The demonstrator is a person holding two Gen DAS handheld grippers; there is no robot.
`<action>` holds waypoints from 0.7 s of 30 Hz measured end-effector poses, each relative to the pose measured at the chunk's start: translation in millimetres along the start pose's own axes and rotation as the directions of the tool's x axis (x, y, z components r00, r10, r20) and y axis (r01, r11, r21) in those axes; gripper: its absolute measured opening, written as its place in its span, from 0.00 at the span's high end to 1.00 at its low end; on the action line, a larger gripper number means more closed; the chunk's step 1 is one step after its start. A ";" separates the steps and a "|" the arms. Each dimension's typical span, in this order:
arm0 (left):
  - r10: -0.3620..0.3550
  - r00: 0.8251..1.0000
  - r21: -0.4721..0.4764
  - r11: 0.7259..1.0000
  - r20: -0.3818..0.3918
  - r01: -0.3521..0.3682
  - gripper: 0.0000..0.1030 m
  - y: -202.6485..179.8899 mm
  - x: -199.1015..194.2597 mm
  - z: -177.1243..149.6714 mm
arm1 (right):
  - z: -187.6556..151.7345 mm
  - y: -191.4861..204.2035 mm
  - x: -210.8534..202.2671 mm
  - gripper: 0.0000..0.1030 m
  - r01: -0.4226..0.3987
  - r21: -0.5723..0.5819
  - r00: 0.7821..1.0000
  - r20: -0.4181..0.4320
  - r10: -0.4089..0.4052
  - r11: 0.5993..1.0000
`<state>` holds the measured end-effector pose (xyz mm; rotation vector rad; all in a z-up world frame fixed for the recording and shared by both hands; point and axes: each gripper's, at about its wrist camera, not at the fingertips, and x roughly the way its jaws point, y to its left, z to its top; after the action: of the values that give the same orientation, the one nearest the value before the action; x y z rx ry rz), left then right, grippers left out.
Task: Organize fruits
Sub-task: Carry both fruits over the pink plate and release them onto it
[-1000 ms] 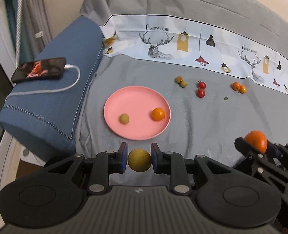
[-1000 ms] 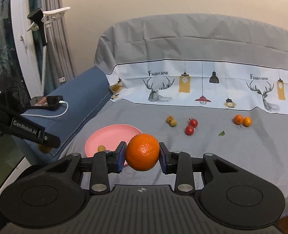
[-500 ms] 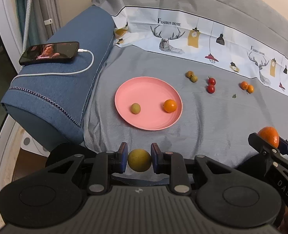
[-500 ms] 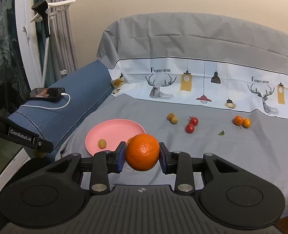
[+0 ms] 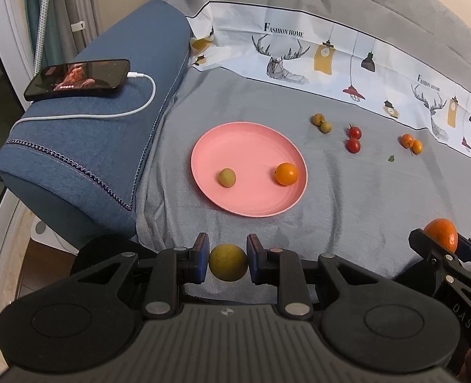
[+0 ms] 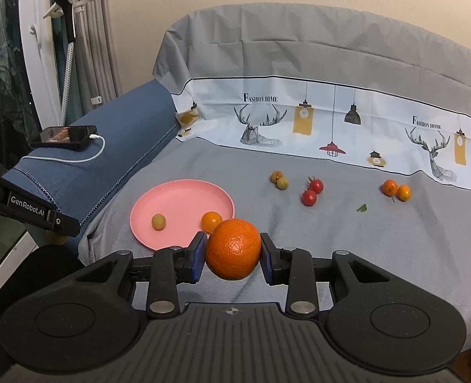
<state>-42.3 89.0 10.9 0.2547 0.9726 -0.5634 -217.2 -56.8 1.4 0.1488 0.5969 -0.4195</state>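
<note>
On pink plate (image 5: 203,146): two fruits.

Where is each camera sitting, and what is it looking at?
Left wrist view: on the left hand-held gripper, looking down over its fingers, shut on a green fruit, at the pink plate; the right hand-held gripper shows at the right edge.
Right wrist view: on the right hand-held gripper, shut on an orange, facing the sofa back.
Both share the plate, the loose fruits and the phone.

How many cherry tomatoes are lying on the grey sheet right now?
2. One cherry tomato lies further back, the other just in front of it, both on the grey sheet right of the pink plate. None looks hidden.
</note>
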 end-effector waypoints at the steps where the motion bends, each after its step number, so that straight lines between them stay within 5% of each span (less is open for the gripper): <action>1: -0.001 1.000 -0.002 1.000 -0.003 0.001 0.73 0.6 1.9 1.2 | 0.4 0.5 1.9 0.65 0.002 -0.004 1.000 -0.002 -0.002 1.000; 21: 0.015 0.999 -0.018 1.000 -0.031 -0.015 0.73 9.2 50.8 41.6 | 18.6 12.5 66.2 0.65 -0.030 -0.037 0.997 -0.072 0.028 0.999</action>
<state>14.4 61.0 -9.1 0.2552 1.0046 -0.5383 -153.0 -72.8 -21.1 0.1360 0.6723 -0.3754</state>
